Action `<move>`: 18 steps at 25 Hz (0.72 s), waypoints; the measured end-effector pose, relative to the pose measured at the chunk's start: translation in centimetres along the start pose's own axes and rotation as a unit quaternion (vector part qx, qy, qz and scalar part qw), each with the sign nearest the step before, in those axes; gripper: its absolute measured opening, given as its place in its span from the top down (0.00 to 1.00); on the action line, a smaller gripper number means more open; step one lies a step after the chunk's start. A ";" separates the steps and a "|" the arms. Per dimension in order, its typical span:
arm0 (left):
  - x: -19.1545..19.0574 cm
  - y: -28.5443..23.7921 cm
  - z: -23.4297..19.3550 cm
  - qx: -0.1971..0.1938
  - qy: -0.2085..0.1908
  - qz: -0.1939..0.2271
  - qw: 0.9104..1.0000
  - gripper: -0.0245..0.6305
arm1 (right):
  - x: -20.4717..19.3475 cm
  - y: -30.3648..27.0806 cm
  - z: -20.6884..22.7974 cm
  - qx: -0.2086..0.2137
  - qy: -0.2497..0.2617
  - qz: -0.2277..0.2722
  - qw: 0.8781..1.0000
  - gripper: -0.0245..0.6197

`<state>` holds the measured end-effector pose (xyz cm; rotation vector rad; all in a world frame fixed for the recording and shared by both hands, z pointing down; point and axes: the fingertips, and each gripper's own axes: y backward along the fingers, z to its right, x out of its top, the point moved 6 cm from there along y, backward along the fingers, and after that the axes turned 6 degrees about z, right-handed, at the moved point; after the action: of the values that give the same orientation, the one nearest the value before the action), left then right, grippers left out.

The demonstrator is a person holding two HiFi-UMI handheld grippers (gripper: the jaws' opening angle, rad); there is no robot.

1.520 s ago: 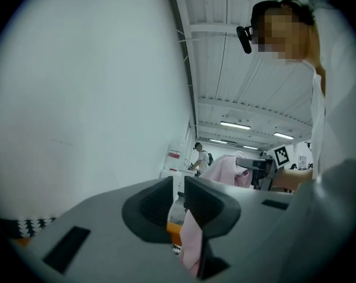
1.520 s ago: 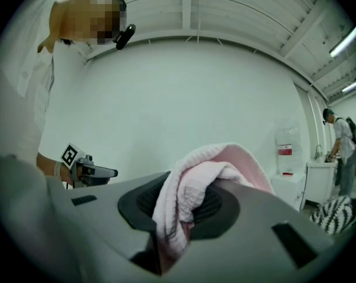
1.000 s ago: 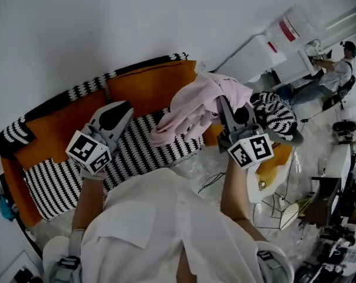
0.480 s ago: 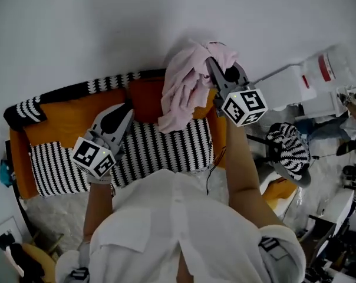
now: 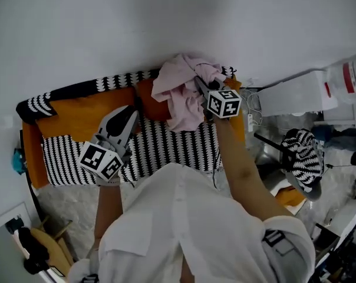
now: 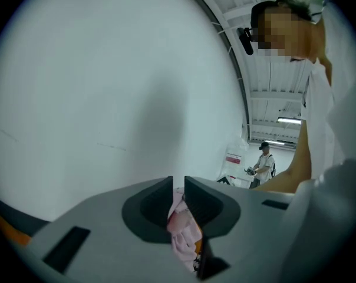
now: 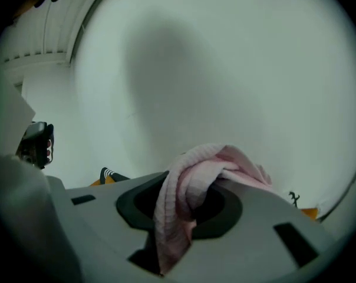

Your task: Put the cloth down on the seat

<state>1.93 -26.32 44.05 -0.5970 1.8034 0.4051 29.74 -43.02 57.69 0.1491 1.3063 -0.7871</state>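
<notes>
A crumpled pink cloth hangs over the right end of the sofa, above its orange back and black-and-white striped seat. My right gripper is shut on the cloth. Its jaws have just been opening a little, with the fabric still bunched between them. In the right gripper view the pink cloth fills the right gripper and drapes over its jaws. My left gripper hovers over the seat, left of the cloth and apart from it. In the left gripper view the left gripper is closed to a thin slit, holding nothing.
A white wall runs behind the sofa. A striped pouf stands on the floor at the right, with white cabinets beyond it. A wooden chair sits at lower left. Another person stands far off.
My right gripper has come down and in with the pink cloth, from high against the wall to just over the sofa's right end. The left gripper shifted slightly over the seat.
</notes>
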 end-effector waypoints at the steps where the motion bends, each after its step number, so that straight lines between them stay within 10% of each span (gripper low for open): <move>1: -0.2 -0.2 -0.1 0.000 -0.001 -0.002 1.000 0.87 | -1.1 -0.3 0.4 -0.002 -0.006 -0.015 1.000 0.79; 13: -0.1 -1.2 0.0 -0.008 -0.004 -0.005 1.000 0.87 | -3.4 -0.7 1.2 -0.010 -0.021 -0.073 0.997 0.66; 18: 0.1 -0.7 0.1 -0.007 -0.008 0.001 1.000 0.87 | -3.1 0.5 1.0 -0.024 -0.006 -0.169 0.985 0.53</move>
<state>2.45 -26.86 43.93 -0.6003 1.7879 0.4217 30.64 -41.86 60.61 -0.1197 1.3562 -1.0418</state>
